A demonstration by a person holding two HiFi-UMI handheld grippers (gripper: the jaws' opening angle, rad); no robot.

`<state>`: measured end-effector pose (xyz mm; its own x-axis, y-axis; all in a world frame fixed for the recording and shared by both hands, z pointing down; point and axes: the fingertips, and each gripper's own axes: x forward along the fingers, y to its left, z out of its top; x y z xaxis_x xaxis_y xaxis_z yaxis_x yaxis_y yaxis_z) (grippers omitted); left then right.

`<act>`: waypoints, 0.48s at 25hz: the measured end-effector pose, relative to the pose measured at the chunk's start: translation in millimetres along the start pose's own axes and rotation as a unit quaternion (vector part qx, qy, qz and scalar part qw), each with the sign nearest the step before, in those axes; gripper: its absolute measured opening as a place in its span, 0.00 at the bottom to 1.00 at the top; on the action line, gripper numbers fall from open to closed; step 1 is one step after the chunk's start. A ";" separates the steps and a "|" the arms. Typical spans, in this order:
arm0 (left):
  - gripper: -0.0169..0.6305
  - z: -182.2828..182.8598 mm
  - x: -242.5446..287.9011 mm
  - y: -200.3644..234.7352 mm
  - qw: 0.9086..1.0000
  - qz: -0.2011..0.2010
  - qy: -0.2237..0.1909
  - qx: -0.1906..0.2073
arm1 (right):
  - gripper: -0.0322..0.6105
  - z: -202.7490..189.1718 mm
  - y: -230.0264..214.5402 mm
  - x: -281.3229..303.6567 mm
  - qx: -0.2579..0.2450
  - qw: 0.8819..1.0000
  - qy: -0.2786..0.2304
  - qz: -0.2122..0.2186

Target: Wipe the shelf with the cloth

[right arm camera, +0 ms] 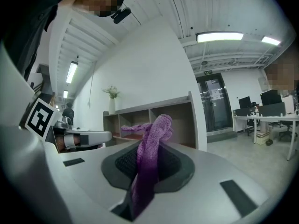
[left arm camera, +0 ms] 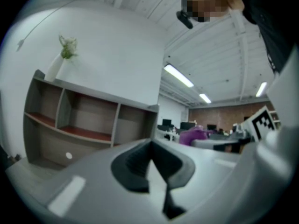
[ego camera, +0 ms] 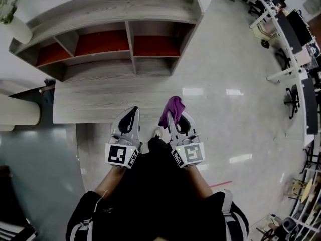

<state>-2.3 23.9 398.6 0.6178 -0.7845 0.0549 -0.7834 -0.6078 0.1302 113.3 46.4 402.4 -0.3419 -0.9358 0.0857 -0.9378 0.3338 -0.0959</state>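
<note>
A grey wooden shelf unit (ego camera: 125,44) with red-floored compartments stands against the white wall, with a low wooden ledge (ego camera: 100,102) in front of it. My right gripper (ego camera: 176,115) is shut on a purple cloth (ego camera: 172,109), which sticks up out of its jaws (right arm camera: 150,153). It hovers over the floor just short of the ledge. My left gripper (ego camera: 129,115) is beside it, shut with nothing held, its pads (left arm camera: 140,164) pressed together. The shelf (left arm camera: 79,125) and the cloth (left arm camera: 194,135) also show in the left gripper view.
A white vase with a plant (ego camera: 12,21) stands on the shelf's top left corner. Office desks and chairs (ego camera: 291,49) line the right side. A glossy tiled floor (ego camera: 235,109) lies to the right, and a person (right arm camera: 280,73) stands in the background by the desks.
</note>
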 end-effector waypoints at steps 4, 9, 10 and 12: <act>0.03 15.7 31.5 7.8 0.999 0.032 -0.010 0.010 | 0.13 8.7 -35.0 31.2 -0.005 1.000 -0.001 0.021; 0.03 17.6 54.1 22.6 0.998 0.058 -0.002 0.020 | 0.13 5.3 -66.3 62.9 -0.002 1.000 0.009 0.020; 0.03 16.3 59.0 26.1 0.998 0.058 0.001 0.019 | 0.13 3.9 -70.0 68.4 -0.001 1.000 0.011 0.017; 0.03 15.2 70.3 34.2 0.998 0.055 0.003 0.015 | 0.13 0.4 -77.0 81.7 0.000 1.000 0.015 0.009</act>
<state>13.3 -54.0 391.9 0.5281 -0.8460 0.0728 -0.8482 -0.5215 0.0924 157.6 -55.8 416.4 -0.3599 -0.9260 0.1143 -0.9316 0.3499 -0.0984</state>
